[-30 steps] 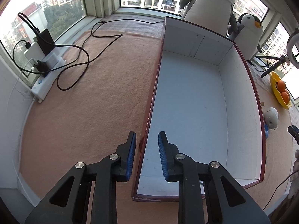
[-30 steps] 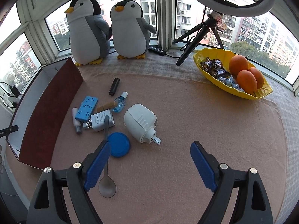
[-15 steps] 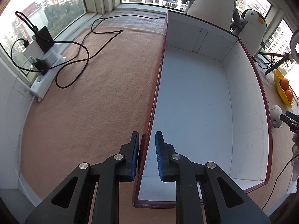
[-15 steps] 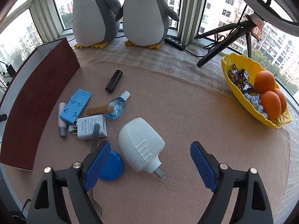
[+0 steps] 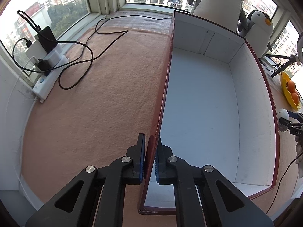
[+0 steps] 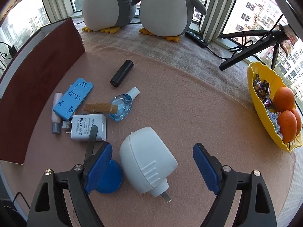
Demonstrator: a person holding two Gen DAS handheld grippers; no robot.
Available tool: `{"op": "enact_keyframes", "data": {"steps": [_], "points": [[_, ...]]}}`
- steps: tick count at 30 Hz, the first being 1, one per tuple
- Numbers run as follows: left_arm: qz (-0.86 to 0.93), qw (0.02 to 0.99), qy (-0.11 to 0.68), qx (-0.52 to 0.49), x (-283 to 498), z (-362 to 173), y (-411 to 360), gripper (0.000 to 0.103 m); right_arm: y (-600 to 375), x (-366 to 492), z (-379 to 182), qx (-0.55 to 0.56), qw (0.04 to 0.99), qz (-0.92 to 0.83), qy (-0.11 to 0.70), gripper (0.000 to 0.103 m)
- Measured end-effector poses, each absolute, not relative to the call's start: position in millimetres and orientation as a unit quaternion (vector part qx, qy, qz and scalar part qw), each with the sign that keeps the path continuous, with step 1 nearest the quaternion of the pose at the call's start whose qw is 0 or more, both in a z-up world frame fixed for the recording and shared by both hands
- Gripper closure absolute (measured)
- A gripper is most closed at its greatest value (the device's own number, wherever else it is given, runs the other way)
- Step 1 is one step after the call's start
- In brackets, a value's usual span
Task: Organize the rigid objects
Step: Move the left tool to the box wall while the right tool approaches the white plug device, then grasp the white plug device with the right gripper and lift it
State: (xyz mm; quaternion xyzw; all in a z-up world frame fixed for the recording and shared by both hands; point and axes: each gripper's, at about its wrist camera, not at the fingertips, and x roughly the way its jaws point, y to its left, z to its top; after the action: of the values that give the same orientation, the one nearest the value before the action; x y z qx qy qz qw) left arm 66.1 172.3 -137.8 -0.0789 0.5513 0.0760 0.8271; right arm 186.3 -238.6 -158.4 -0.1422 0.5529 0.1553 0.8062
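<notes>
A long box (image 5: 198,104), dark red outside and white inside, lies with nothing in it. My left gripper (image 5: 151,138) straddles its near left wall, jaws closing with the blue pads pressed on both sides. In the right wrist view the box's outer wall (image 6: 37,75) is at left. My right gripper (image 6: 151,147) hangs open over a white domed plug device (image 6: 147,160), one finger on each side. Nearby lie a blue round lid (image 6: 109,177), a spoon (image 6: 91,140), a white charger (image 6: 85,127), a blue phone stand (image 6: 73,96), a wooden clip (image 6: 101,107), a clear blue bottle (image 6: 123,106), a black cylinder (image 6: 122,72) and a small tube (image 6: 56,113).
Two plush penguins (image 6: 161,5) stand at the window. A yellow bowl (image 6: 265,94) with oranges and sweets sits at right, behind it a black tripod (image 6: 246,54). Left of the box, a power strip (image 5: 49,75) and looping black cables (image 5: 85,56) lie on the pink cloth.
My left jaws have narrowed onto the box wall. My right gripper has come lower and nearer, so the white device now lies between its open fingers.
</notes>
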Motion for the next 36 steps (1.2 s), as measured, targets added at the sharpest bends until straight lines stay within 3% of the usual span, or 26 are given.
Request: {"op": "enact_keyframes", "data": {"steps": [2,4,7,19,21,36], "points": [[0.076,0.827,0.551,-0.077,67,-138,172,0.096,-238,186,-158,-0.151,0.804,0.159,0.553,0.021],[0.076,0.828,0.551,-0.077,66,-138,172,0.096,-238,185,-158,-0.159,0.800,0.161,0.556,0.035],[0.077,0.827,0.552,-0.078,66,-140,172,0.096,-238,185,-160,-0.160,0.791,0.168,0.566,0.047],[0.077,0.827,0.551,-0.085,64,-141,173,0.097,-244,177,-151,-0.148,0.805,0.156,0.552,0.048],[0.077,0.827,0.550,-0.086,64,-141,173,0.098,-247,175,-143,-0.138,0.814,0.151,0.543,0.052],[0.076,0.829,0.547,-0.090,63,-145,174,0.098,-211,159,-59,-0.106,0.860,0.181,0.466,0.053]]}}
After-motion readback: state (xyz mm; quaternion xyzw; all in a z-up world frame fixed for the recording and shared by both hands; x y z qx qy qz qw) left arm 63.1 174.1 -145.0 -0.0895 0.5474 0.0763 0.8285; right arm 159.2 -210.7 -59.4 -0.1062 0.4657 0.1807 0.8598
